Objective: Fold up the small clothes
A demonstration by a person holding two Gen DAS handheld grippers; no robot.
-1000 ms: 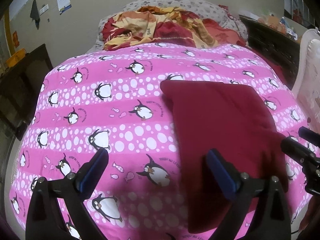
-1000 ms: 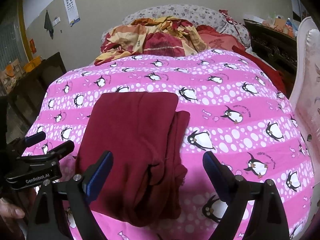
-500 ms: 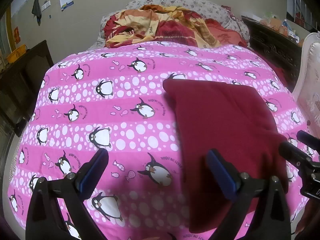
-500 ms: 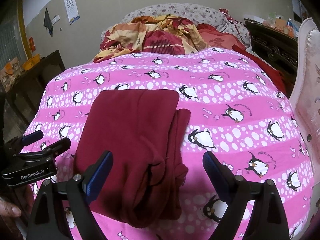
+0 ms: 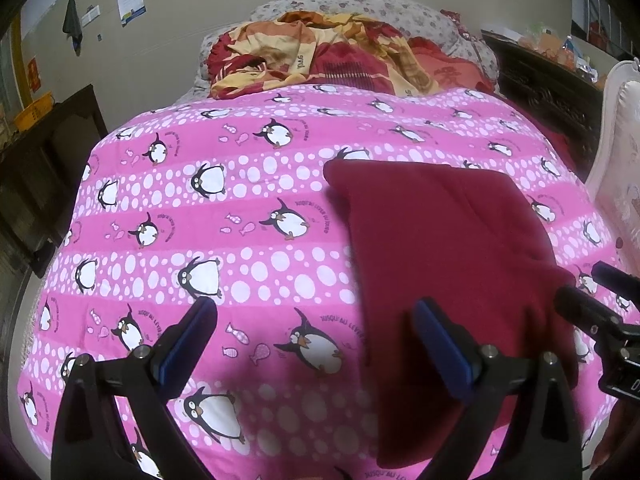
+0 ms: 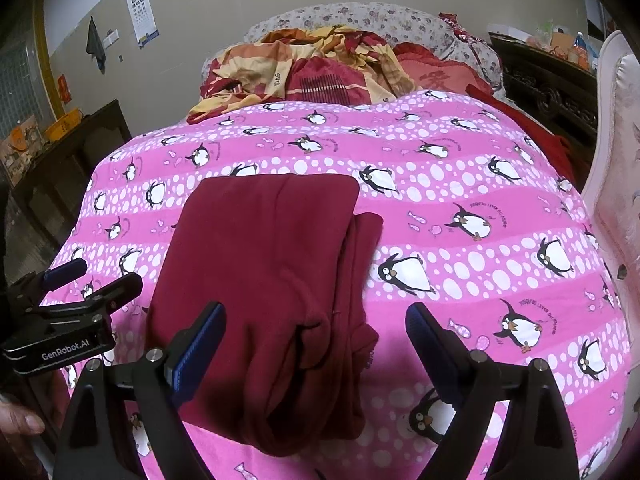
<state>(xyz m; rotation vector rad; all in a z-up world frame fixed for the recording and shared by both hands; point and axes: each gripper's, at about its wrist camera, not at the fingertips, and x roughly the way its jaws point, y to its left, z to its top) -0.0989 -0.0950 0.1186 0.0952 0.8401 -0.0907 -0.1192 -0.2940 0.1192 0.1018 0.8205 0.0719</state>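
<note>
From the left wrist view, the left gripper [image 5: 316, 336] has its two black fingers spread wide apart, and nothing is between them. The pads [image 5: 440, 354] are blue and look like rubber strips. Below lies a pink quilt [image 5: 248, 240] with a print of penguins, white dots and small fish; its surface is soft and a little puffy. On the right part of the quilt rests the dark red garment [image 5: 444, 248], folded into a long, nearly rectangular shape with a straight far edge and rounded corners. The cloth looks thick and matte, like fleece. The right finger of this gripper hangs over the near part of the garment. At the right edge the right gripper [image 5: 596, 300] comes in, black with blue tips.

From the right wrist view, the right gripper [image 6: 316, 340] is also wide open and holds nothing. The dark red garment [image 6: 260, 264] lies under its left finger, in several layers, with soft rounded folds along the right side and a bulky near end. The left gripper [image 6: 80, 284] is at the left, black metal with the white letters "GenRobot.AI". Behind the quilt [image 6: 460, 264] lies a crumpled orange and red blanket [image 6: 304, 68] against a flowered pillow [image 6: 368, 20]
</note>
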